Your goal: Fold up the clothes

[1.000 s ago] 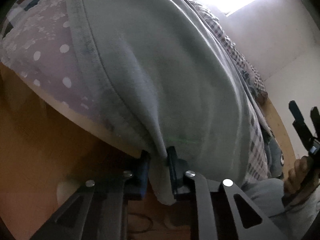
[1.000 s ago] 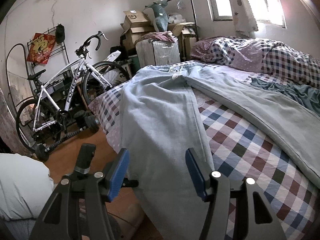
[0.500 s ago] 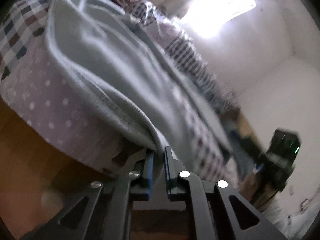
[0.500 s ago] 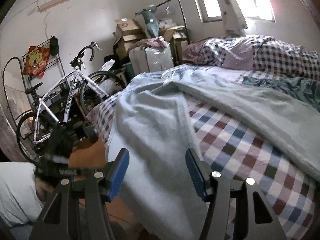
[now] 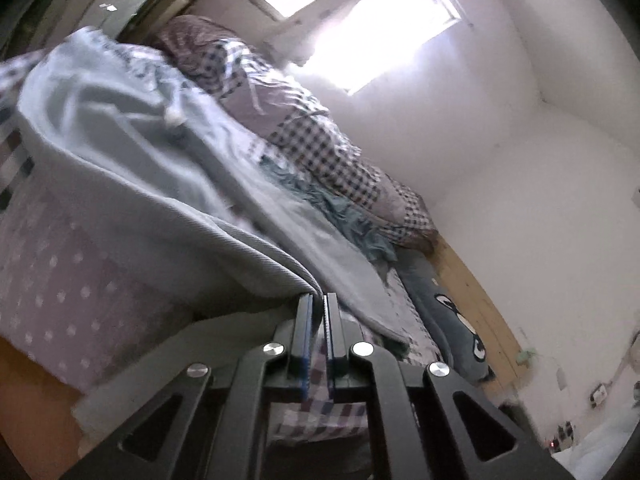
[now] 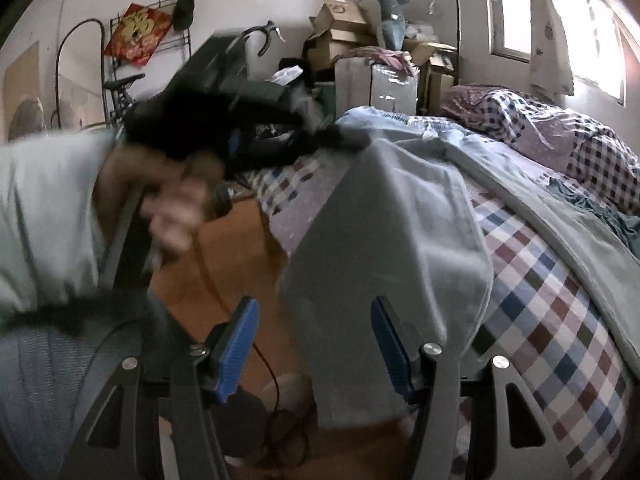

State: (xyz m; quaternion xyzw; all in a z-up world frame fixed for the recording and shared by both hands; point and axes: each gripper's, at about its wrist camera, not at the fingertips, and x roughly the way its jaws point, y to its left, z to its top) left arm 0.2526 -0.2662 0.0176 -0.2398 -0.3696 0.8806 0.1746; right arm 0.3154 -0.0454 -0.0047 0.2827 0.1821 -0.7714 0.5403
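While the pale grey-blue garment (image 5: 132, 184) lies spread along the bed (image 6: 560, 340), one end hanging over the bed's near edge toward the floor (image 6: 224, 264), I have its corner pinched in my left hand-held gripper (image 5: 318, 304), whose jaws have just been closing and now sit narrow on the cloth, which rises in a taut ridge from the pads. My right hand-held gripper (image 6: 314, 344) stands wide with nothing between its blue pads (image 6: 236, 344), poised just in front of the hanging end of the same garment (image 6: 384, 248). I judge this to be the opening of a fold: one corner is taken and the second is not yet. The next move calls for me to bring the right jaws onto the free corner at the hanging hem, close on a single layer, then carry both corners up the bed toward the rumpled checked quilt (image 6: 560, 136) so the cloth doubles over evenly. Beyond the bed's far end stands a heap of cardboard boxes (image 6: 344, 28); some flaps are open, but I cannot tell what is inside. A crumpled teal cloth (image 5: 344, 216) lies on the bed beside the quilt, apart from the garment.
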